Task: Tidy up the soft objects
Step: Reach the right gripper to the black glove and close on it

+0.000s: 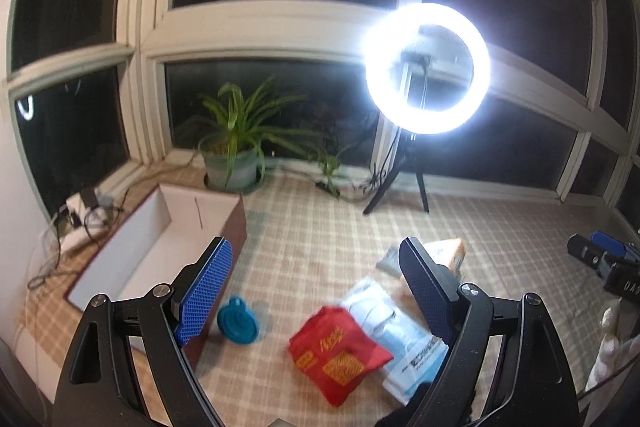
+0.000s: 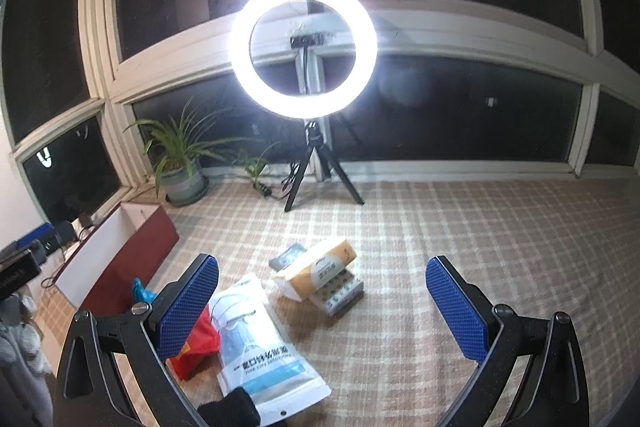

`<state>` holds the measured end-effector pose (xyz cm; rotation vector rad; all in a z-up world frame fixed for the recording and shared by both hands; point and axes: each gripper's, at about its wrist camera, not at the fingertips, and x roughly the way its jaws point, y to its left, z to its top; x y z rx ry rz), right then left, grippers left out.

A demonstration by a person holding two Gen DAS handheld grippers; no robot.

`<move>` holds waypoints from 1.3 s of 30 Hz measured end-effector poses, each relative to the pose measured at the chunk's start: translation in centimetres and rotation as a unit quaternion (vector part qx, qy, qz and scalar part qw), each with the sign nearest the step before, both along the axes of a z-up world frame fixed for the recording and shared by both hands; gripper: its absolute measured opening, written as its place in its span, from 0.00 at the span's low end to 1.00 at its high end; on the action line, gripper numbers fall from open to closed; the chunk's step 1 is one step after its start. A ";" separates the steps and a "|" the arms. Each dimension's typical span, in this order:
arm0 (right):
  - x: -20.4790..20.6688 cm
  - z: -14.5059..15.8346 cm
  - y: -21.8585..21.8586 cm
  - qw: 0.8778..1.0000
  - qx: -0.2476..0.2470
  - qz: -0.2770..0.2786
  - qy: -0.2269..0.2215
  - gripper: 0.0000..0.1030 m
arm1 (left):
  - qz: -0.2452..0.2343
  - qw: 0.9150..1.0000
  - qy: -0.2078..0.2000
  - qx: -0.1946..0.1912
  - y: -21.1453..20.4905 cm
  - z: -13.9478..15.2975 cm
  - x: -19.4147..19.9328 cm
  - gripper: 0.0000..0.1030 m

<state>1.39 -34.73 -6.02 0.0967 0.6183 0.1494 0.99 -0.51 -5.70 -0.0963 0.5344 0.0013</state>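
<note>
Both tongs are spread wide w/ nothing between them: left tongs (image 1: 316,291) hang over the red pouch (image 1: 338,355), right tongs (image 2: 322,307) over the orange tissue pack (image 2: 320,269).

Progress, as I read it: basically not started. All the soft stuff I can see lies loose on the checked cloth (image 2: 460,227) of the desk. The red pouch is touching the white-and-blue plastic packet (image 2: 256,343), overlapping its left edge. The orange tissue pack leans on a small patterned pack (image 2: 340,297), w/ a grey sachet (image 2: 288,255) just behind. A teal round silicone thing (image 1: 239,323) sits just beside the box.

Container: the dark-red box (image 1: 160,251) w/ white lining stands open at the left. The part of the inside I can see looks empty; the near corner is hidden by my left tongs, so can't be sure. So approx. six items left to go in, I'd guess, if the box is the target.
</note>
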 end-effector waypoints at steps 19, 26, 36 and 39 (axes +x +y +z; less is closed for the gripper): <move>-2.7 -8.4 0.5 0.984 0.028 0.126 0.125 0.99 | -0.079 0.982 0.156 -0.076 -1.1 -9.4 -1.2 0.83; -6.4 -11.5 3.1 0.966 0.002 0.203 0.157 0.99 | -0.205 0.951 0.214 -0.084 -2.4 -13.3 -1.1 0.83; -9.0 -14.5 6.6 0.949 -0.009 0.247 0.195 0.99 | -0.354 0.894 0.267 -0.060 -5.4 -16.1 -1.0 0.83; -9.3 -15.0 7.5 0.948 -0.006 0.251 0.196 0.98 | -0.365 0.881 0.290 -0.080 -5.6 -17.3 -0.5 0.82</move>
